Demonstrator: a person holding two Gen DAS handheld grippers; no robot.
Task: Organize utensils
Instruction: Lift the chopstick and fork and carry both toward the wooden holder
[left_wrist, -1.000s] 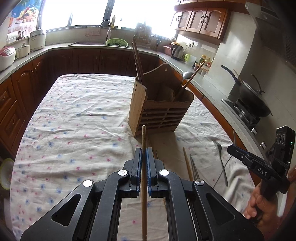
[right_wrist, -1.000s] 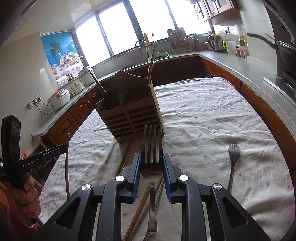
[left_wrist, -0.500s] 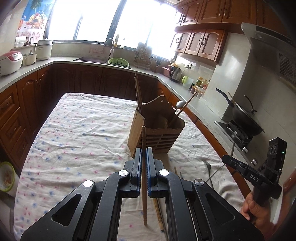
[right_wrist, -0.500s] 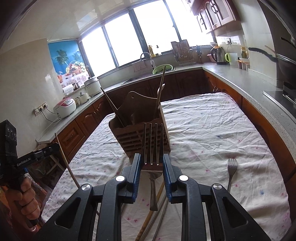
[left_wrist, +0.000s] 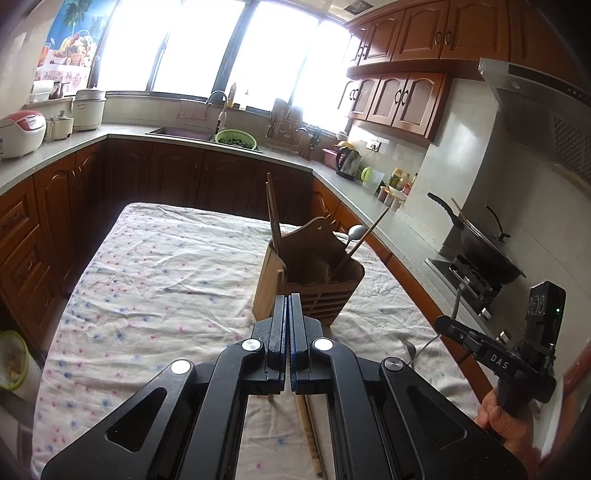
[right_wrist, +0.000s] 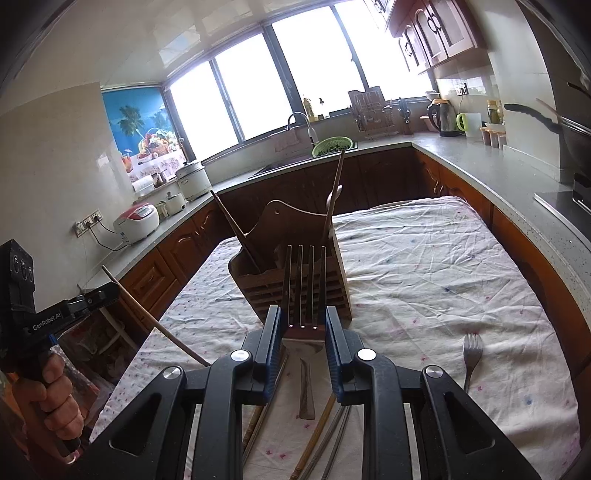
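Note:
A slatted wooden utensil holder (left_wrist: 314, 291) (right_wrist: 306, 291) stands on the flowered tablecloth (left_wrist: 166, 280) with chopsticks (left_wrist: 274, 218) and a spoon (left_wrist: 355, 232) upright in it. My left gripper (left_wrist: 288, 301) (right_wrist: 109, 291) is shut on a wooden chopstick (right_wrist: 159, 325), held in the air short of the holder. From the left wrist the stick is almost hidden between the jaws. My right gripper (right_wrist: 302, 311) (left_wrist: 443, 325) is shut on a metal fork (right_wrist: 303, 280), tines forward, just short of the holder's front. Both grippers hang above the cloth.
Loose chopsticks (right_wrist: 317, 432) (left_wrist: 310, 424) lie on the cloth under the grippers, and a second fork (right_wrist: 472, 350) lies to the right. Wooden counters ring the table, with a sink (left_wrist: 192, 133), a rice cooker (left_wrist: 22, 133), a kettle (left_wrist: 349, 162) and a wok (left_wrist: 484, 254).
Both grippers have risen off the cloth with the chopstick and the fork held. The holder now sits lower in both views, and the chopstick's tip no longer shows beyond the left jaws.

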